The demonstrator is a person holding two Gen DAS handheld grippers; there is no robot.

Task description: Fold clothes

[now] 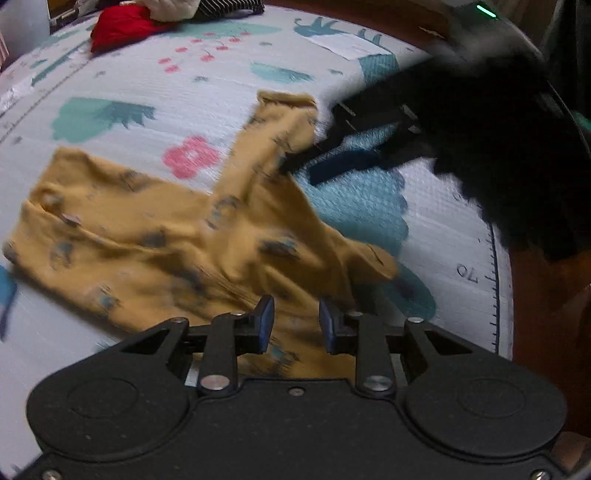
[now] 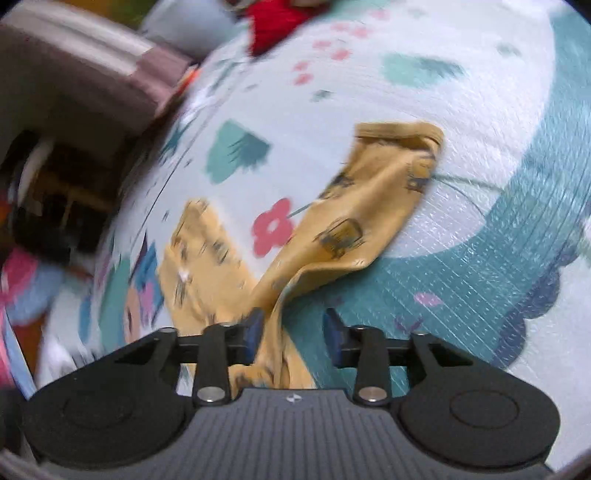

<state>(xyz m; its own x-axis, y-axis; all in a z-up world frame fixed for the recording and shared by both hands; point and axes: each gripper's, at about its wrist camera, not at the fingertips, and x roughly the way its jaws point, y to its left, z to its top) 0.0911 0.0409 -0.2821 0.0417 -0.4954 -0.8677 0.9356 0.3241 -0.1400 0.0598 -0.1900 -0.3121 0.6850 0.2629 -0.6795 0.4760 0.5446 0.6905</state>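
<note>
- Watching the yellow pants [image 1: 177,236] lying crumpled on the mat [image 1: 207,99], one leg stretched away, nothing folded flat yet.
- Soft, light knit, I'd say; it'll sag and slide, so I'd take it at waistband or cuffs.
- Left gripper [image 1: 296,325]: spread over the cloth, pinching nothing.
- Right gripper [image 2: 292,334]: spread, a fold between its jaws, unpinched.
- No containers in view; red garment [image 1: 122,27] lies far off.
</note>
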